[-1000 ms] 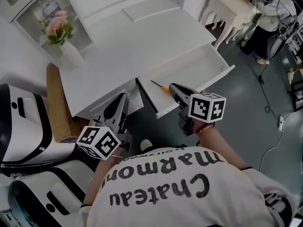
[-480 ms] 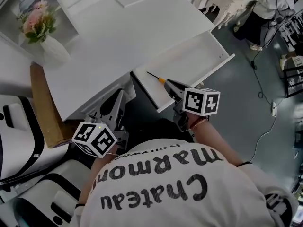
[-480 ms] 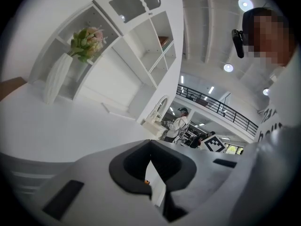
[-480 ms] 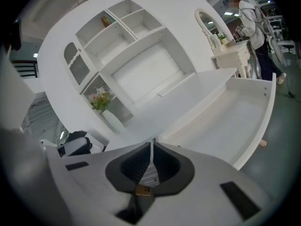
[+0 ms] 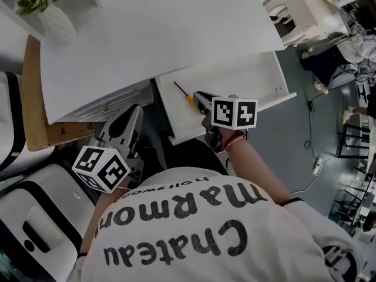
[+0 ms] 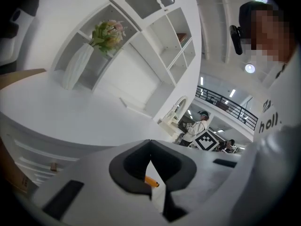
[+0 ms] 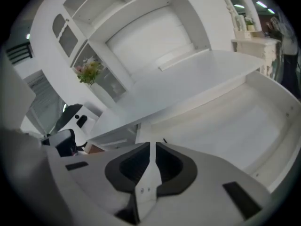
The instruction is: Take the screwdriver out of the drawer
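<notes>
- Step in hand: the approach to the grasp. The drawer [image 5: 252,78] under the white tabletop [image 5: 164,34] is already pulled out, and the screwdriver [image 5: 188,97] is not yet picked up.
- Where the task's thing is: the screwdriver lies flat on the drawer floor, near the front left corner. Its orange handle points toward the person and its thin dark shaft points away toward the tabletop edge.
- Right gripper [image 5: 201,100]: its nose sits inside the drawer just beside the orange handle. Its jaws are closed with nothing between them. From the head view I cannot tell whether the nose touches the handle or sits just off it.
- Left gripper [image 5: 134,111]: it hangs below the tabletop edge, left of the drawer and apart from it. Its jaws meet at the tips and hold nothing. The bit of orange seen past them in the left gripper view is probably the screwdriver's handle lying beyond.
- Next move, as I judge it: the right jaws must open, straddle the orange handle across its width, close on it and lift it clear of the drawer front. The handle is round and may roll if nudged.
- Count: one screwdriver, one open drawer, two grippers, one white vase [image 5: 53,21] of flowers on the tabletop.
</notes>
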